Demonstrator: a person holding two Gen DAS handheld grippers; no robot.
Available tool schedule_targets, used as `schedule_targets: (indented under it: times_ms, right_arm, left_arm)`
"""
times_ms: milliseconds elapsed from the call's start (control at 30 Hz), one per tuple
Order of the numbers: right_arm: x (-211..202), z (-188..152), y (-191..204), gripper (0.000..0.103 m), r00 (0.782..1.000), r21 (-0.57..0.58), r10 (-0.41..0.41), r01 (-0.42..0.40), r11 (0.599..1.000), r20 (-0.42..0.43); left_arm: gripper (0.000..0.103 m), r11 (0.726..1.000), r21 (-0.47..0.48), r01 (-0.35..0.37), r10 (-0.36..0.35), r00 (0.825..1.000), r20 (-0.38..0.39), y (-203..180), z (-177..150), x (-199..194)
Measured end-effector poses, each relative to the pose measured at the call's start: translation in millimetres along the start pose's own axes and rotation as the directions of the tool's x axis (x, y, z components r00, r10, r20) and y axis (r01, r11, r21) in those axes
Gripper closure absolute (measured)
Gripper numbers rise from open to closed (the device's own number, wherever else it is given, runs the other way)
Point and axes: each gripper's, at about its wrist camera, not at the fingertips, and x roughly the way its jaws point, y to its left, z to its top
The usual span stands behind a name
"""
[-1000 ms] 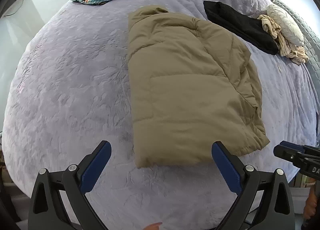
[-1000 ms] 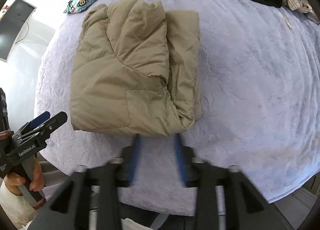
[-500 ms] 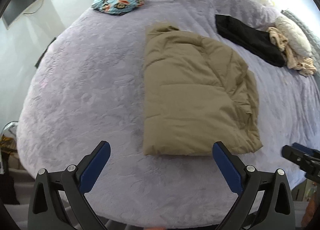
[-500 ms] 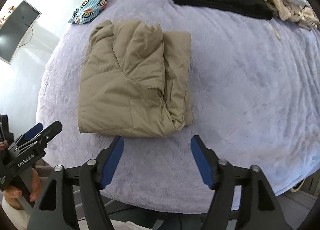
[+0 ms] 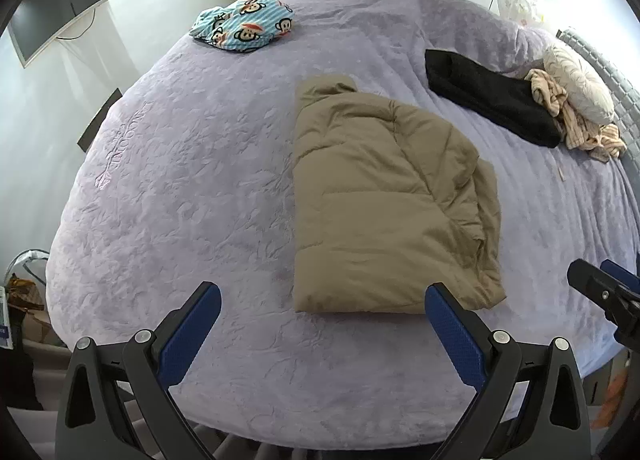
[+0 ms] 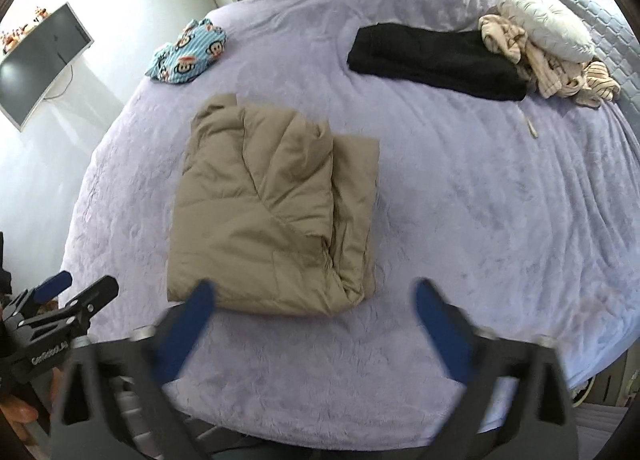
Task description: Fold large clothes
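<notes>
Black gripper (image 5: 323,330) frames, blue pads (image 5: 454,334).

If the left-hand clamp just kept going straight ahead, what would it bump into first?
Probably the near edge of the folded tan puffer jacket, lying just ahead of the open left gripper on the purple bedspread. Depth is unclear; a downward tilt would meet bedspread first.

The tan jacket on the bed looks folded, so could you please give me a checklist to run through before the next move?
1. Left tongs open, holding nothing: ok.
2. Right tongs open, holding nothing: ok.
3. Tan jacket folded into a compact bundle: ok.
4. Jacket's right edge bunched and uneven: not ok.
5. Jacket apart from the black garment: ok.
6. Zipper closed: cannot tell.
</notes>
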Motion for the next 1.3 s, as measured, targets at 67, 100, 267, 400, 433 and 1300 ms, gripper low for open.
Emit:
schedule_targets:
  times_ms: [67,100,267,400,433,1300]
  right_arm:
    - [-6,1,1,0.0,0.999,0.001,-0.015,0.015,1.0,0.038]
    - [-7,1,1,0.0,0.999,-0.001,-0.022,0.022,1.0,0.046]
    - [-14,5,4,0.0,1.0,0.007,-0.011,0.011,1.0,0.028]
    - [-20,9,6,0.0,0.999,0.008,-0.019,0.018,1.0,0.034]
    - [-22,10,6,0.0,0.999,0.009,-0.021,0.021,1.0,0.036]
    - [-27,20,7,0.0,0.999,0.005,-0.032,0.031,0.999,0.043]
  left_arm:
    - [0.001,1.0,-0.002,-0.005,0.005,1.0,0.014,1,1,-5]
    - [0.001,1.0,-0.003,-0.013,0.013,1.0,0.022,1,2,-8]
    - [0.001,0.998,-0.013,-0.054,0.055,0.997,0.059,5,9,-22]
    - [0.001,0.996,-0.02,-0.089,0.091,0.992,0.09,6,13,-33]
    - [0.001,0.996,-0.022,-0.09,0.092,0.991,0.095,6,13,-36]
    - [0.001,0.994,-0.029,-0.107,0.109,0.988,0.109,2,20,-41]
